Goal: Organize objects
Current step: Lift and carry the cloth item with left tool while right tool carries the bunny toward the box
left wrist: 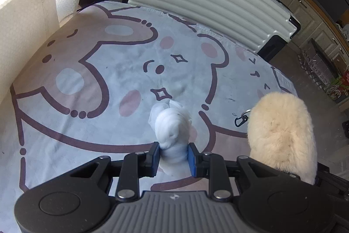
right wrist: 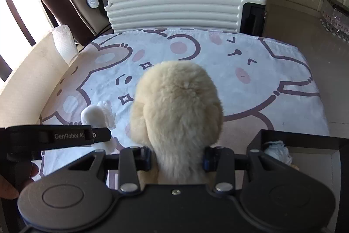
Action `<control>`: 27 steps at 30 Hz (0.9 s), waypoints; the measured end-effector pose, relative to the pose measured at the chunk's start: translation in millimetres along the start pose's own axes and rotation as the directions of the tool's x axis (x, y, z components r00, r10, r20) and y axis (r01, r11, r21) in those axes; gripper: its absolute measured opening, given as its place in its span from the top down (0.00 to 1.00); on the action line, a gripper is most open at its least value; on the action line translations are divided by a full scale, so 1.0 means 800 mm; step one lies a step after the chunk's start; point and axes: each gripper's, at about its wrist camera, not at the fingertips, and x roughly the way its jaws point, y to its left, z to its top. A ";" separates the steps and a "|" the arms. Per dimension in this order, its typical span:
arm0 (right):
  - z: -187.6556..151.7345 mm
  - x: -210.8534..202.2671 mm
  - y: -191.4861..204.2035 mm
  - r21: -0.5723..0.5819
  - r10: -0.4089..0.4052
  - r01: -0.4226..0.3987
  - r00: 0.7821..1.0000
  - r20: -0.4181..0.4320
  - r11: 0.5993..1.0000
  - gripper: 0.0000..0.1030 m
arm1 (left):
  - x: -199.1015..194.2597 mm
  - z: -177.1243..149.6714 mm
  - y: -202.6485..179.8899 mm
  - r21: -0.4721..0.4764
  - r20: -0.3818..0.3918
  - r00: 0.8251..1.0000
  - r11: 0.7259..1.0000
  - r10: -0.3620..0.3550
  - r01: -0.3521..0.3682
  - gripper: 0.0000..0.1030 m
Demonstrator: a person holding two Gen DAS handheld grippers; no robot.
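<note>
Plush toy (right wrist: pixel 176 106): one | white bundle (left wrist: pixel 172 126): one | suitcase (right wrist: pixel 174 8): one

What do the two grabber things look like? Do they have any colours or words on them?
Both are black. The left gripper has blue pads on its fingertips, silver rivets on jointed black arms, round discs at each side and a grey ribbed plate with a small logo. The right gripper looks alike. White lettering "GenRobot.AI" runs along the left one's side.
</note>
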 end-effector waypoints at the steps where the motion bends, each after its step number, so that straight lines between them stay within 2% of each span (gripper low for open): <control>1: 0.000 -0.004 0.001 0.000 0.003 -0.003 1.000 0.005 1.000 0.60 | -0.005 0.000 0.000 0.004 0.006 1.000 1.000 0.001 -0.001 0.73; 8: -0.001 -0.036 0.014 -0.018 0.024 -0.023 0.999 0.048 1.000 0.60 | -0.033 -0.007 -0.006 0.065 0.036 0.999 0.997 0.038 -0.041 0.73; 14: -0.005 -0.054 0.023 -0.038 -0.010 0.012 0.998 0.055 0.999 0.60 | -0.052 -0.012 -0.004 0.095 0.051 0.996 0.993 0.070 -0.075 0.72; 20: -0.011 -0.070 0.023 -0.035 -0.015 0.017 0.997 0.072 0.999 0.60 | -0.071 -0.018 -0.005 0.107 0.069 0.995 0.991 0.077 -0.084 0.72; 24: -0.015 -0.082 0.026 -0.050 -0.069 0.073 0.995 0.078 0.996 0.60 | -0.081 -0.021 -0.012 0.125 0.080 0.994 0.988 0.080 -0.089 0.72; 27: -0.018 -0.090 0.025 -0.053 -0.064 0.068 0.995 0.080 0.996 0.60 | -0.089 -0.024 -0.015 0.132 0.082 0.994 0.987 0.078 -0.088 0.72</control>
